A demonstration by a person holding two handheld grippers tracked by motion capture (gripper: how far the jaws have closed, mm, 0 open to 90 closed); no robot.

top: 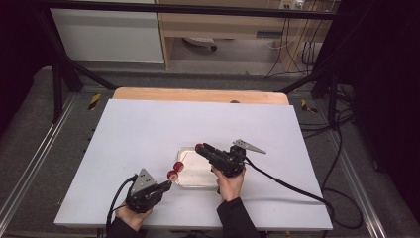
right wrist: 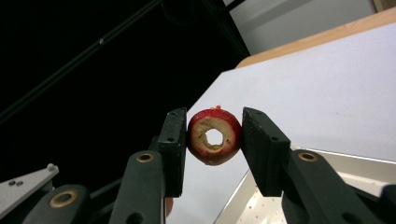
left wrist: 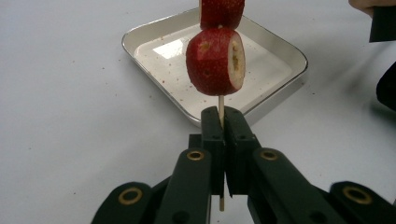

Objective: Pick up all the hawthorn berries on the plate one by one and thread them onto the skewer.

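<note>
My left gripper [top: 167,185] [left wrist: 223,122] is shut on a thin wooden skewer [left wrist: 221,106] that points toward the tray. Two red fruit pieces are threaded on it, the lower piece [left wrist: 215,60] [top: 172,174] with a cut pale face and another piece [left wrist: 222,11] [top: 179,166] above it. My right gripper [top: 200,148] [right wrist: 214,140] is shut on a cored red fruit ring [right wrist: 214,136] [top: 199,147], held above the far left of the tray with its hole facing the camera. A shallow white square tray [top: 187,182] [left wrist: 139,33] [right wrist: 355,163] lies between the two hands.
The white table top [top: 148,129] has a wooden edge [top: 198,94] at the back. A black cable [top: 292,186] trails right from my right gripper. Dark frame bars and floor surround the table. Red specks dot the tray floor.
</note>
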